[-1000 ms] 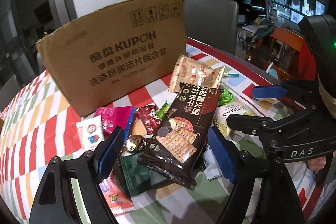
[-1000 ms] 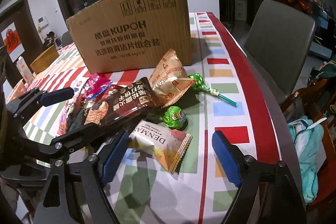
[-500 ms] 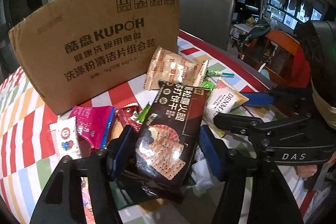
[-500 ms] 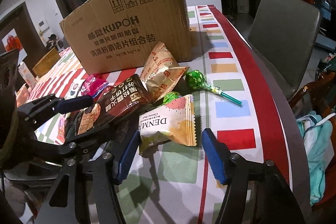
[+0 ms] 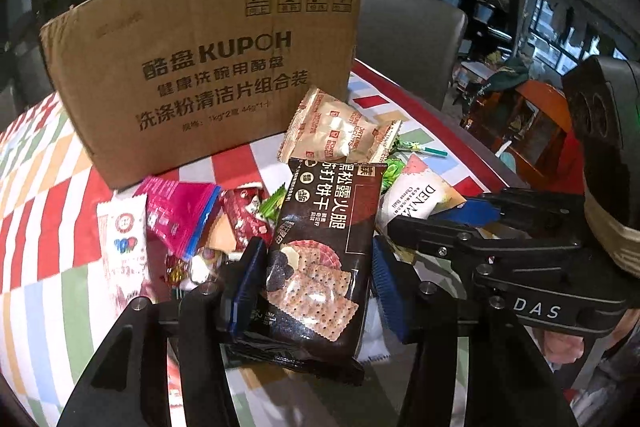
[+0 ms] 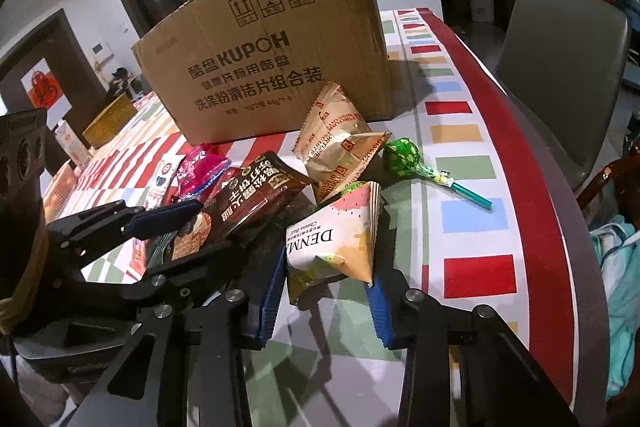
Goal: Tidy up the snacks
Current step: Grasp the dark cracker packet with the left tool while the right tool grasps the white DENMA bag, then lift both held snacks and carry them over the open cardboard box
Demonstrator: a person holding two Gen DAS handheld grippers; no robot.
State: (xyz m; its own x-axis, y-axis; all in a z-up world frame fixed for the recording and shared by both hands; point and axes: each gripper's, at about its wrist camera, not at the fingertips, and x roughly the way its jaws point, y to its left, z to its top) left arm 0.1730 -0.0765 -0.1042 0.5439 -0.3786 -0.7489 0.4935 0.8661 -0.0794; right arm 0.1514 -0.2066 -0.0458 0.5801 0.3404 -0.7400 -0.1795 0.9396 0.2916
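Snacks lie heaped on the striped table [image 6: 472, 183], just in front of a tall carton [image 5: 208, 67] that stands at the far side. Two packs are already in the tongs. The left gripper [image 5: 316, 279] has its blue pads pressed on both long edges of the dark cracker pack [image 5: 324, 247], near its lower end, so most of the pack sticks out forward over the pile. The right gripper [image 6: 326, 291] is closed to the width of the white cheese-ball bag [image 6: 340, 235], which bulges and tilts up between the pads.

The likely trouble is slip. Both wrappers look glossy and air-filled, and the cracker pack is held far from its middle, so a quick swing toward the carton could let it pivot or slide out. A harder squeeze could crush the crackers or burst the puffed bag. The two grippers also sit very close, the right one's arm just beside the cracker pack, so lifting together risks a knock. The cracker pack overlaps the gold biscuit bag [image 5: 340, 135] and the small sweets to its left, and could drag them. The green lollipop [image 6: 404, 157] lies to the right, apart from both grippers.
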